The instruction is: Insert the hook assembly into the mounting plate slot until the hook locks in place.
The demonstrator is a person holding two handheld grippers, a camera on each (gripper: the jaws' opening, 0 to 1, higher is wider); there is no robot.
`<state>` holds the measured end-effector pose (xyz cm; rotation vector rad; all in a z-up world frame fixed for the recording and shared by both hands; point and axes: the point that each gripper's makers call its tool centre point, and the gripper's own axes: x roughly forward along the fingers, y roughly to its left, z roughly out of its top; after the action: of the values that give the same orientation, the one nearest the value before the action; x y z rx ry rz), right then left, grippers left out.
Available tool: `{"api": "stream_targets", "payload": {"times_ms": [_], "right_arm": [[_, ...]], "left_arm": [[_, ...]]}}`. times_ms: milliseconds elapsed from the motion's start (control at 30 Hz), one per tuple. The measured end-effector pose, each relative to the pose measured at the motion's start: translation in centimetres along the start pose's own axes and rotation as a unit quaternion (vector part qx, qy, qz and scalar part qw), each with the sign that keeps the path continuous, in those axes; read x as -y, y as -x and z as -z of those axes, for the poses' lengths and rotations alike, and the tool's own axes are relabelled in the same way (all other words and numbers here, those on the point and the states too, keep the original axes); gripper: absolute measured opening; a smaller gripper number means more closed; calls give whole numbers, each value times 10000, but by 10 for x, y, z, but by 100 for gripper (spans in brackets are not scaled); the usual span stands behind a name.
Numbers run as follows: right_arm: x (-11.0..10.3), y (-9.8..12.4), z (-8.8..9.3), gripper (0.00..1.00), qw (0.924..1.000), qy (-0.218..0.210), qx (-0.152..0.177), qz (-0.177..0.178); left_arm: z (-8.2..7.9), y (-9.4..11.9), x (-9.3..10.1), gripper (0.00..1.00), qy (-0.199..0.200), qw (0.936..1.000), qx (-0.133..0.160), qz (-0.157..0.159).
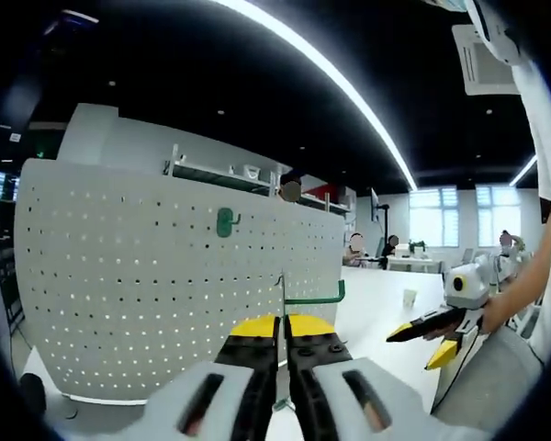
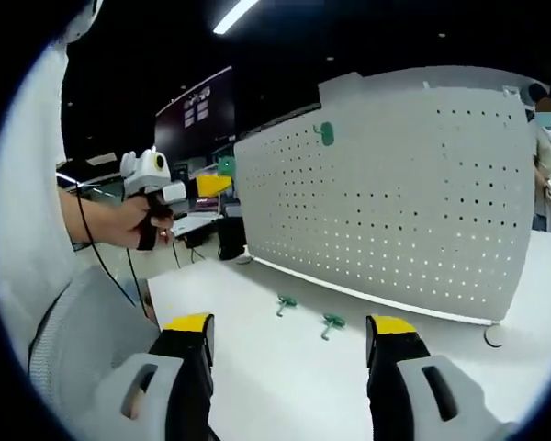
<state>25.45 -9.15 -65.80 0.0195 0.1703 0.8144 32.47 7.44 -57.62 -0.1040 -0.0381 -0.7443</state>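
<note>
A white pegboard mounting plate (image 1: 147, 276) stands upright on the table, with one green hook (image 1: 225, 221) fixed in it near the top. My left gripper (image 1: 282, 323) is shut on a green wire hook assembly (image 1: 312, 298), held in the air a little in front of the board's right end. In the right gripper view the same board (image 2: 395, 193) carries its mounted hook (image 2: 324, 134). My right gripper (image 2: 289, 326) is open above the table with nothing in it. Two loose green hooks (image 2: 286, 303) (image 2: 332, 322) lie on the table before the board.
The person's hand holds the right gripper (image 1: 422, 342) at the right of the left gripper view. The left gripper (image 2: 202, 186) shows at the left of the right gripper view. The white table (image 2: 275, 386) extends in front of the board. People sit at desks far behind.
</note>
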Motion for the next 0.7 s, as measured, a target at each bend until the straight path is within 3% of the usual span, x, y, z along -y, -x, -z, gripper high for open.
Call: {"api": "stream_targets", "payload": {"times_ms": [133, 700], "right_arm": [[-5, 2, -19, 65, 9988, 66, 476, -84], [-11, -3, -27, 60, 9987, 46, 450, -219]], "left_arm": [[2, 0, -1, 2, -21, 10000, -24, -20], [2, -1, -1, 2, -82, 9999, -45, -44]]}}
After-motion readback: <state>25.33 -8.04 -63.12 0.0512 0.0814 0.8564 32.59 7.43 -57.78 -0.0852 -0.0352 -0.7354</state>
